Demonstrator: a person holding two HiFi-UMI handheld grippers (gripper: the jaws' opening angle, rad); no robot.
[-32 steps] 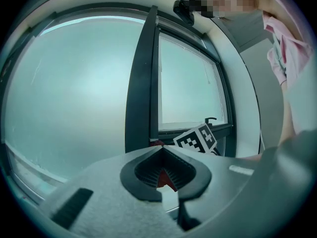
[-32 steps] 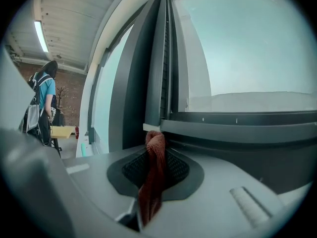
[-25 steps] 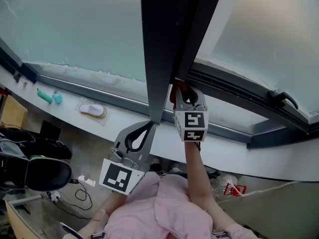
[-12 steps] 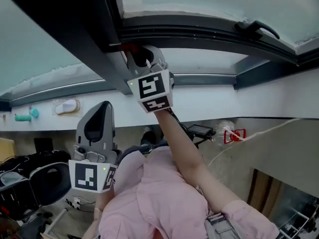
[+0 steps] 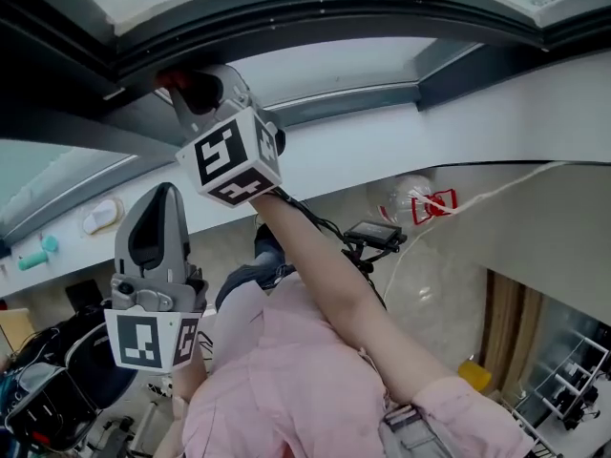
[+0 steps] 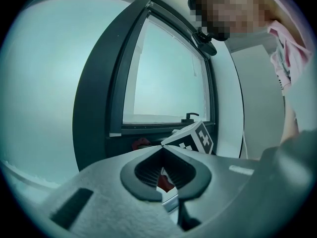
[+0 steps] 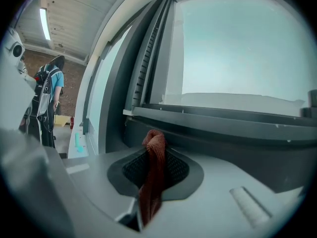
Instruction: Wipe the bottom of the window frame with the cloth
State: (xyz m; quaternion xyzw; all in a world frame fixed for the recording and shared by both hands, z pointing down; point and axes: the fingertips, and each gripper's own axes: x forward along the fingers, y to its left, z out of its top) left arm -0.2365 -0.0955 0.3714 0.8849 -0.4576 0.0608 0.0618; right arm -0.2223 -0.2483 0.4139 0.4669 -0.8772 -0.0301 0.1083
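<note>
The right tongs [image 7: 154, 150] clamp a rust-red cloth strip [image 7: 151, 182]. Its long axis runs along the jaws, and its bunched end pokes past their tips toward the bottom of the dark grey window frame [image 7: 223, 128]. The left tongs [image 6: 163, 148], closed on nothing, hang lower.

right gripper [image 5: 194, 86]: cloth [image 5: 169, 78] at tips, against window frame [image 5: 315, 12] | left gripper [image 5: 166, 191]: lower, off frame
</note>
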